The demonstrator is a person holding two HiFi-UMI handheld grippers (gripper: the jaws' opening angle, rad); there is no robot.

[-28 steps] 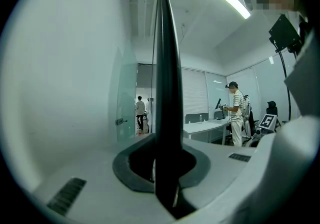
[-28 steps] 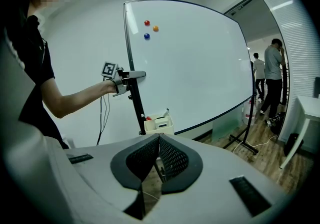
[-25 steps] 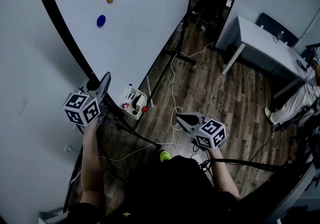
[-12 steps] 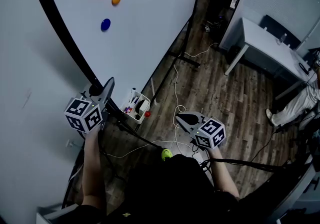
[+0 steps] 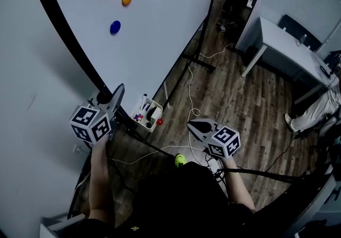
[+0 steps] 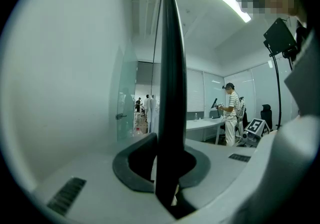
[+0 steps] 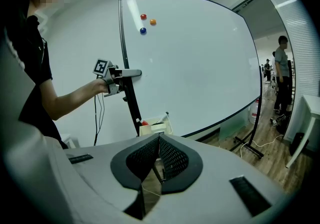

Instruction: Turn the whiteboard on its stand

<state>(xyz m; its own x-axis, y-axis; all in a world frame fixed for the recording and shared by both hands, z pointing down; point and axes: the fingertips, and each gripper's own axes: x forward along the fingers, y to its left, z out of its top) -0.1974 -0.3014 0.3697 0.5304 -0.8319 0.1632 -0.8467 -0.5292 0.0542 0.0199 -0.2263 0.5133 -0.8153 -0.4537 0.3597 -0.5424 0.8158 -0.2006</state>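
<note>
The whiteboard (image 5: 154,29) stands tilted on its stand, with red, orange and blue magnets near its top; the right gripper view shows it too, whiteboard (image 7: 200,62). My left gripper (image 5: 117,92) is shut on the board's black side frame (image 6: 170,92), which runs upright between its jaws. The right gripper view shows that left gripper (image 7: 129,72) clamped on the frame. My right gripper (image 5: 193,125) hangs apart over the floor, shut with nothing between its mesh pads (image 7: 170,155).
A marker tray (image 5: 148,113) hangs at the board's lower corner. The stand's black foot (image 5: 198,62) and white cables (image 5: 187,85) lie on the wood floor. A white table (image 5: 287,45) and a seated person (image 5: 314,110) are at the right.
The left gripper has risen slightly while staying shut on the frame. The board, its magnets and the tray have shifted a little to the right in the head view. The right gripper has barely moved.
</note>
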